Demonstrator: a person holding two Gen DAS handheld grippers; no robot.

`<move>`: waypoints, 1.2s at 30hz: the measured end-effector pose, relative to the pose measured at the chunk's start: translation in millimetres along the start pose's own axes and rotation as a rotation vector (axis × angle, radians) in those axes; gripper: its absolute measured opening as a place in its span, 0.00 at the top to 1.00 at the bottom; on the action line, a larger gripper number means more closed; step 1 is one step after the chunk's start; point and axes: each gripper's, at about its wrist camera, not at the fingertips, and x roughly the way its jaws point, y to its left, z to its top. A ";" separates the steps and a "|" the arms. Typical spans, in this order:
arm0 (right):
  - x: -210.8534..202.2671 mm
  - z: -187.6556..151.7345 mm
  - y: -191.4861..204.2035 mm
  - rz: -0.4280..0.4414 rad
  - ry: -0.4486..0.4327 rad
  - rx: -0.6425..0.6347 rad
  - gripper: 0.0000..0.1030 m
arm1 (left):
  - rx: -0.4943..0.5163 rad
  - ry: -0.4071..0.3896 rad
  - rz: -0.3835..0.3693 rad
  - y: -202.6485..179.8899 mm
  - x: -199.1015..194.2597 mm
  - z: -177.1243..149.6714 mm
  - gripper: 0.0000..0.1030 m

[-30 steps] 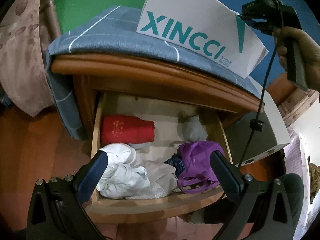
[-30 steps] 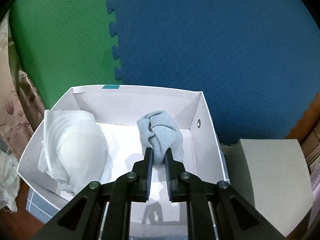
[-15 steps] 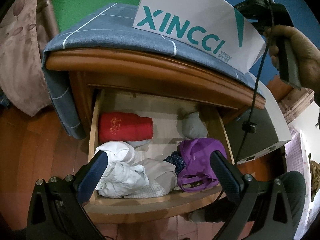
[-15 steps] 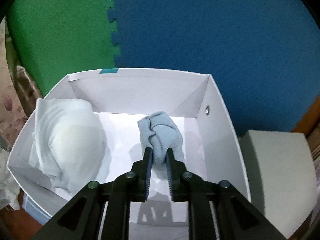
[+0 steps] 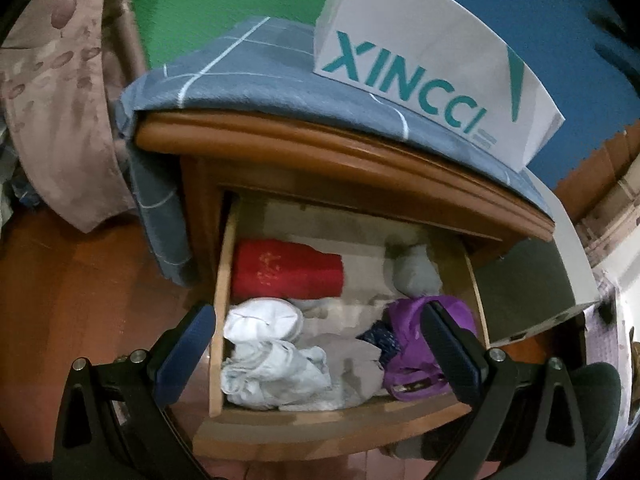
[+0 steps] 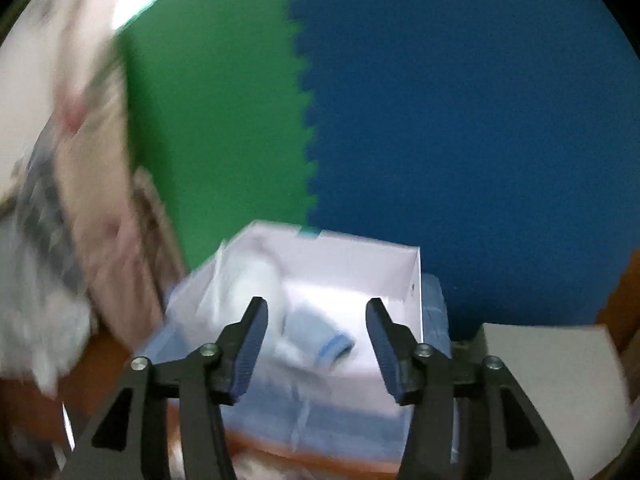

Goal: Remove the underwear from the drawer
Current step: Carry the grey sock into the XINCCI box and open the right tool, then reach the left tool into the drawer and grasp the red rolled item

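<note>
In the left wrist view, a brownish patterned cloth (image 5: 52, 92) hangs at nine o'clock beside the wooden nightstand (image 5: 340, 160), whose top is covered by a blue checked sheet (image 5: 224, 64), probably to protect the wood under the white shoe box (image 5: 432, 56) standing on it at one o'clock. Below, the drawer (image 5: 320, 420) is pulled well out, which leaves its contents open to reach from above. The left gripper (image 5: 316, 356) hovers just in front of it with its jaws released and spread wide, one finger outside the drawer's left wall and the other over the right-hand clothes, holding nothing; I judge it is lined up for the next pick. Inside the drawer, left to right: a red folded roll (image 5: 288, 272) at the back, a crumpled white bundle (image 5: 272, 352) at the front, a beige piece (image 5: 352, 364) touching it, a dark patterned scrap (image 5: 380, 336), a purple garment (image 5: 412, 352) at four o'clock, and a grey bundle (image 5: 416, 272) behind it. So most of the underwear is not yet taken out. The right wrist view is heavily blurred. The right gripper (image 6: 316, 344) sits above the box with its jaws released and empty; between them, lying in the white box (image 6: 416, 280), is a pale blue roll (image 6: 320, 340), with a white bundle (image 6: 256, 280) at its ten o'clock. The box seems to serve as the collecting place, close above the drawer so each carry is short.
</note>
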 end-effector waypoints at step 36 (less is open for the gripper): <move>25.5 -244.1 4.3 0.264 0.310 0.122 0.48 | 1.352 0.045 0.391 -103.1 118.8 -53.3 0.17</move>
